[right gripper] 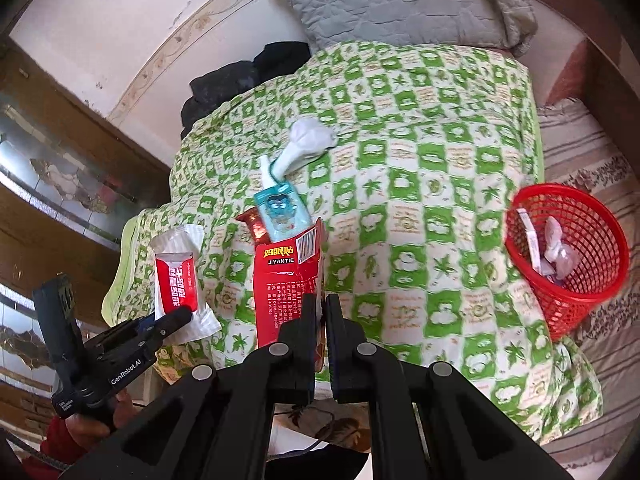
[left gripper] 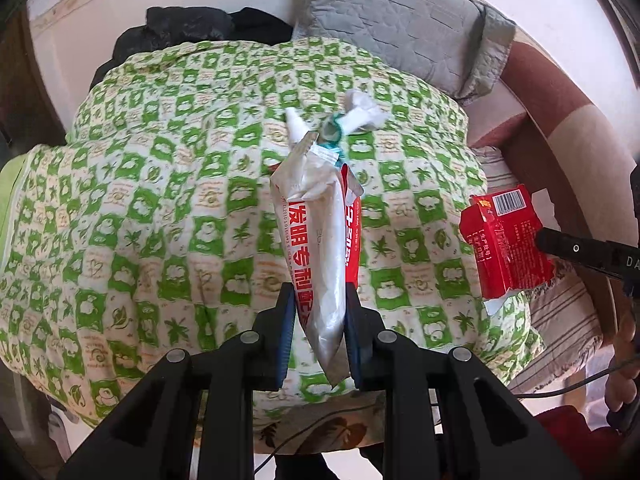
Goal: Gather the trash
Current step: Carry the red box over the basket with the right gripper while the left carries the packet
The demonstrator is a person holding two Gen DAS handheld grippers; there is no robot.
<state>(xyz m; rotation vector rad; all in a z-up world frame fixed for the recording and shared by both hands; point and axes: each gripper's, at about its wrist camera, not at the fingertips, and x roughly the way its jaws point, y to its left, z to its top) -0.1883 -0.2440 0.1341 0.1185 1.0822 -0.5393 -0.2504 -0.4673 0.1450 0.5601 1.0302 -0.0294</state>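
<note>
Setting: a bed [right gripper: 540,408] is filling both views, a green-and-white checked quilt [right gripper: 420,184] is lying over it, and a pale wall is standing at the far side.
Left gripper [left gripper: 320,300]: its jaws are pressing closed on a silver-and-red wrapper [left gripper: 320,248], which is sticking up and away from the fingers above the quilt; in the right wrist view the same wrapper is showing at near left, pinched by that gripper.
Right gripper [right gripper: 322,312]: its jaws are clamping nearly together on the near edge of a torn red box [right gripper: 286,280] printed with JIYANTIE and a barcode; the box is standing up in front of the camera.
Person: a hand [right gripper: 92,420] is holding the left gripper's handle at the near left of the right wrist view.
Red basket [right gripper: 568,260]: it is sitting on the bed at the right, tilted with its mouth toward the camera, just beside the quilt's right edge, and is holding a few pale scraps.
Middle of the quilt: a light-blue packet [right gripper: 282,212] is lying just beyond the red box, partly over a dark red wrapper [right gripper: 256,222].
Farther: a crumpled white tissue [right gripper: 308,142] is lying just past the blue packet.
Far end: a grey quilted pillow [right gripper: 392,0] is leaning at the head of the bed, and dark clothing [right gripper: 240,76] is piled to its left.
</note>
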